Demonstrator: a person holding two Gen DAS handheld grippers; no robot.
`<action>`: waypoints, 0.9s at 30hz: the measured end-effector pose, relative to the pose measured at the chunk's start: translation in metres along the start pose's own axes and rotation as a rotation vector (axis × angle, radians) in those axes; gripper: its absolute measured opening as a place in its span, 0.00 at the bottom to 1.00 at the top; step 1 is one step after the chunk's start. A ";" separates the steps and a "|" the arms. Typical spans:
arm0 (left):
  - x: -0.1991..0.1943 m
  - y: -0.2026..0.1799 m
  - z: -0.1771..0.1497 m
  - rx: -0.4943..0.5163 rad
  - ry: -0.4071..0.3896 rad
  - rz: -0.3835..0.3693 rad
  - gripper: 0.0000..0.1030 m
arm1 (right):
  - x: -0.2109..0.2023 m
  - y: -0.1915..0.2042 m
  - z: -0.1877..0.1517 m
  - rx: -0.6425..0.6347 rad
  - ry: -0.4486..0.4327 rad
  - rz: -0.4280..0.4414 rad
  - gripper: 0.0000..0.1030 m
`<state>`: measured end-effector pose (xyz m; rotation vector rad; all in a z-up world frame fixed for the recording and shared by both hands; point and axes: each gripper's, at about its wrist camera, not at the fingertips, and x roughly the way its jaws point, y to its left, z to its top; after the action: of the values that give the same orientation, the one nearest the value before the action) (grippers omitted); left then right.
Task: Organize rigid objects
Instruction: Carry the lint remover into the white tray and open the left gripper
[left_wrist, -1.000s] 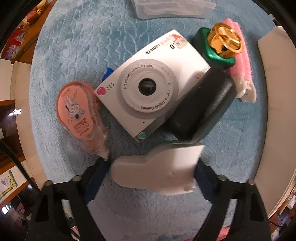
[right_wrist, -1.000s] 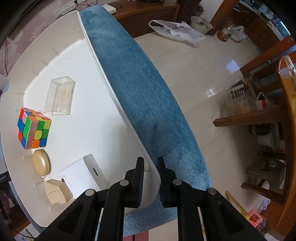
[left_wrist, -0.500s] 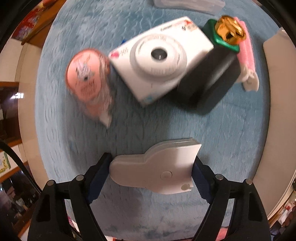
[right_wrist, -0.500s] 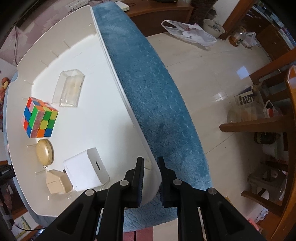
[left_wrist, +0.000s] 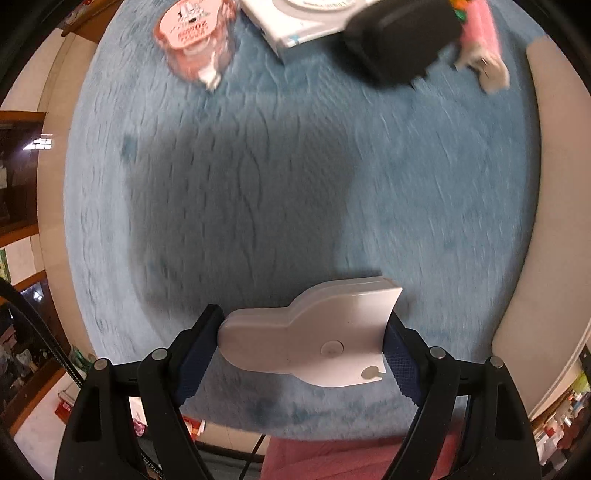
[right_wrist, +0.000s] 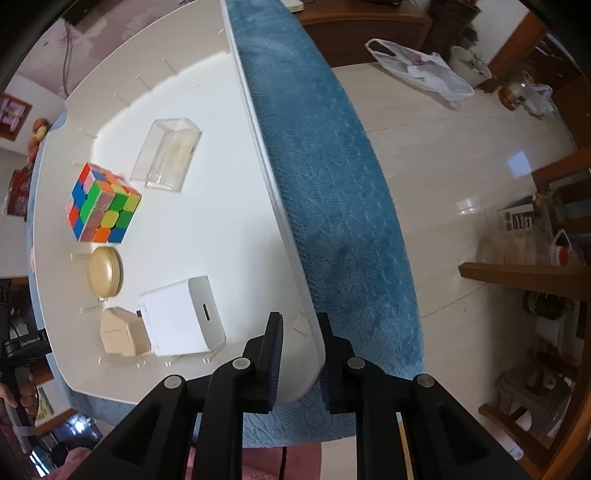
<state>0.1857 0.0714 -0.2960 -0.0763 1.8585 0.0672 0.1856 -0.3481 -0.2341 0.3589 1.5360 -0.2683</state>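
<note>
Sorting is partway: left gripper (left_wrist: 301, 341) fingers clamp a flat white plastic gadget (left_wrist: 314, 332); right gripper (right_wrist: 300, 354) fingers pinch the white tray's rim (right_wrist: 295, 284); five items sit inside, several wait on the blue cloth (left_wrist: 258, 177).

A home — living or dining room. Glossy cream floor tiles (right_wrist: 436, 155) reflect window light, and dark brown wooden furniture (right_wrist: 369, 18) lines the far wall. A white plastic shopping bag (right_wrist: 421, 70) lies on the floor near a round ceramic pot (right_wrist: 471, 64). A wooden shelf (right_wrist: 517, 271) carries jars and packets — ordinary household clutter. The work surface wears a fluffy blue textile cover (right_wrist: 332, 177) under a white plastic tray (right_wrist: 221, 229) with a multicoloured puzzle cube (right_wrist: 101, 205).
</note>
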 end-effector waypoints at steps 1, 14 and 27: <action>-0.003 0.000 -0.007 -0.001 -0.004 0.001 0.82 | 0.000 0.000 0.000 -0.012 -0.001 0.000 0.17; -0.056 -0.019 -0.070 0.027 -0.113 -0.009 0.82 | -0.001 0.003 0.005 -0.180 -0.003 0.042 0.12; -0.125 -0.109 -0.076 0.124 -0.288 -0.004 0.82 | -0.003 0.002 0.005 -0.292 -0.011 0.096 0.11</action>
<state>0.1581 -0.0415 -0.1555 0.0154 1.5712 -0.0381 0.1909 -0.3488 -0.2306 0.1989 1.5172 0.0297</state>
